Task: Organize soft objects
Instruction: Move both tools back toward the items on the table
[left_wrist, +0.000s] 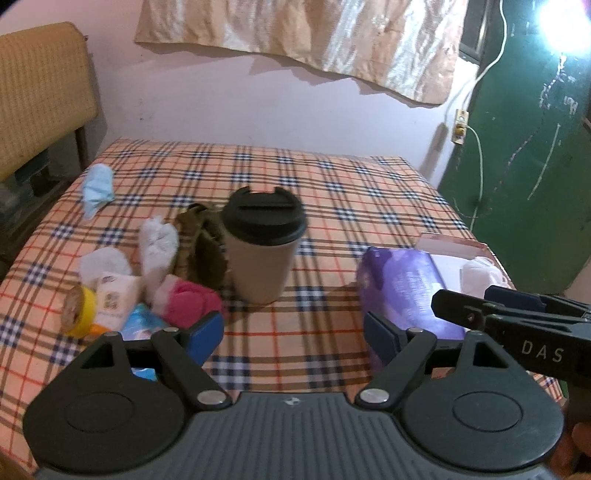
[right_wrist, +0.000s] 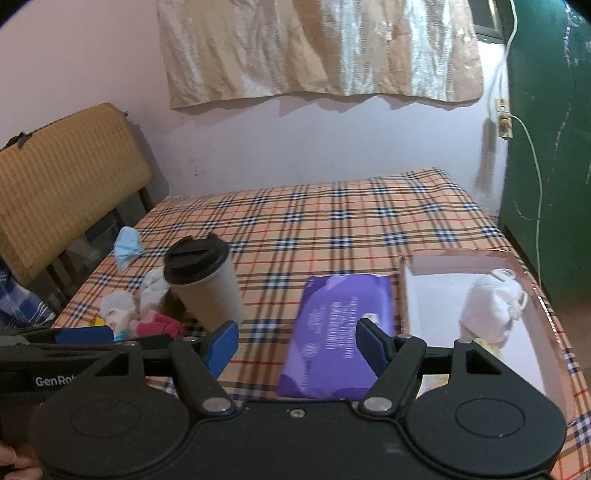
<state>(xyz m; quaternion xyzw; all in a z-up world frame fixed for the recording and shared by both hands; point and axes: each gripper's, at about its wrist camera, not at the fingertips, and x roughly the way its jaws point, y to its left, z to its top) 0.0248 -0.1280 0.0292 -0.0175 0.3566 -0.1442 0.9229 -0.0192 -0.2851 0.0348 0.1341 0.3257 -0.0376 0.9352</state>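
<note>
A pile of soft things lies at the table's left: a pink sock (left_wrist: 192, 301) (right_wrist: 159, 323), a white sock (left_wrist: 157, 245), an olive cloth (left_wrist: 201, 245), a white tissue (left_wrist: 105, 260) and a small tissue pack (left_wrist: 116, 299). A crumpled blue mask (left_wrist: 96, 188) (right_wrist: 127, 245) lies farther back. A purple wipes pack (left_wrist: 402, 288) (right_wrist: 338, 326) lies beside a pink open box (right_wrist: 461, 266) (left_wrist: 452, 245) holding a white mask (right_wrist: 491, 308). My left gripper (left_wrist: 293, 334) is open and empty above the table. My right gripper (right_wrist: 297, 349) is open over the purple pack's near end.
A beige cup with a black lid (left_wrist: 262, 243) (right_wrist: 205, 280) stands mid-table next to the pile. A yellow tape roll (left_wrist: 79, 310) lies at the pile's left. A wicker chair (right_wrist: 62, 177) stands left of the checked table (left_wrist: 332, 184). A green door (left_wrist: 535, 147) is right.
</note>
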